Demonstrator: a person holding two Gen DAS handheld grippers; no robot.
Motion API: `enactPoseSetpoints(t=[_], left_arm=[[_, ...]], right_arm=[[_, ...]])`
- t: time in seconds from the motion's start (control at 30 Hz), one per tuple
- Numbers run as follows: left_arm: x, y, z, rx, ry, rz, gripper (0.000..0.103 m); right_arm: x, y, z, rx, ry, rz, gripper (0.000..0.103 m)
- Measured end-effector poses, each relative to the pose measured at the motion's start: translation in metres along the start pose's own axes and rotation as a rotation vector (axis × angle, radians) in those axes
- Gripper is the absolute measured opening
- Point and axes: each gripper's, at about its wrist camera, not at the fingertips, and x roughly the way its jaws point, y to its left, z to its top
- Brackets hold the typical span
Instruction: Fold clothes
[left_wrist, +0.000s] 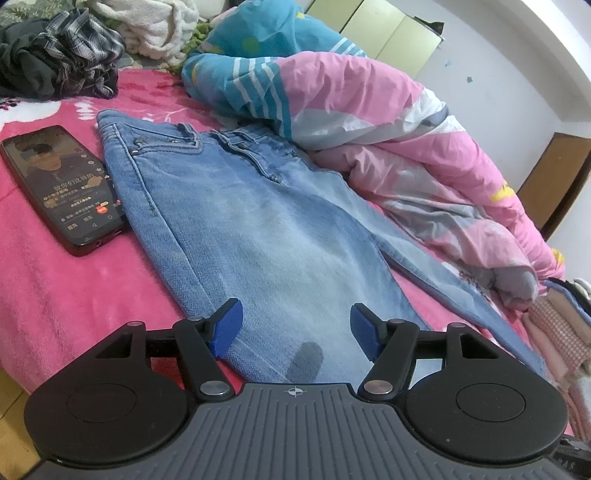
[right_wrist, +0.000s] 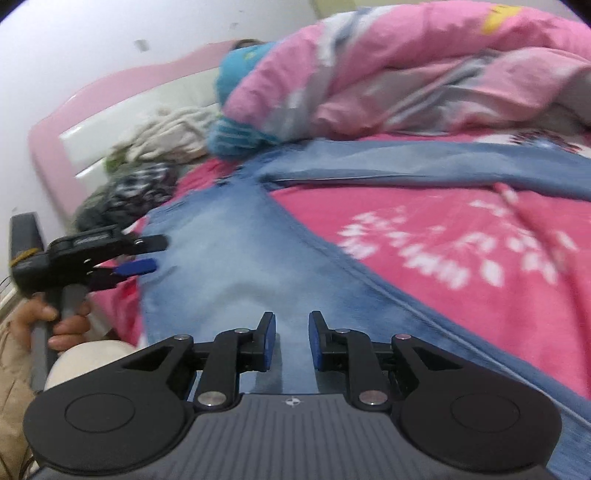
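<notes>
Jeans (left_wrist: 236, 221) lie flat on the bed (left_wrist: 74, 295), legs splayed apart, waistband far; we judge no fold made yet, everything left. Left hand-held gripper (left_wrist: 295, 328) is released, jaws wide over the near leg. Right hand-held gripper (right_wrist: 291, 339) is also released, narrower gap, nothing between the pads, hovering over denim. Left view alone shows the phone (left_wrist: 62, 188) just beside the waistband. Right view alone shows the split between legs and our hand (right_wrist: 55, 325) holding the left tool.
</notes>
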Motion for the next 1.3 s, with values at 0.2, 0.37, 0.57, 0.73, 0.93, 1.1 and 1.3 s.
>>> enactPoseSetpoints(t=[0.2,0.37,0.57,0.73,0.93,1.1,1.3], left_arm=[[0.0,-0.002,-0.001,0.01,-0.001,0.005,0.067],[0.0,-0.003,-0.001,0.015,-0.001,0.008,0.068],[0.0,-0.004,-0.001,0.022,-0.001,0.012,0.068],[-0.001,-0.005,-0.001,0.024,0.0,0.012,0.068],[-0.001,-0.004,0.0,0.022,0.002,0.009,0.068],[-0.001,-0.004,0.0,0.022,0.004,0.007,0.069],[-0.002,-0.005,-0.001,0.026,0.005,0.005,0.071]], right_arm=[[-0.022,-0.036,0.004,0.138,-0.07,-0.132,0.021],[-0.034,-0.057,0.01,0.298,-0.107,-0.135,0.021],[-0.037,-0.032,0.017,0.187,-0.133,-0.088,0.023],[-0.025,0.004,0.016,0.068,-0.097,-0.002,0.028],[-0.008,0.046,0.005,-0.152,-0.068,-0.05,0.036],[0.004,0.055,0.0,-0.219,-0.015,-0.132,0.041],[0.012,0.057,-0.002,-0.23,0.029,-0.158,0.051]])
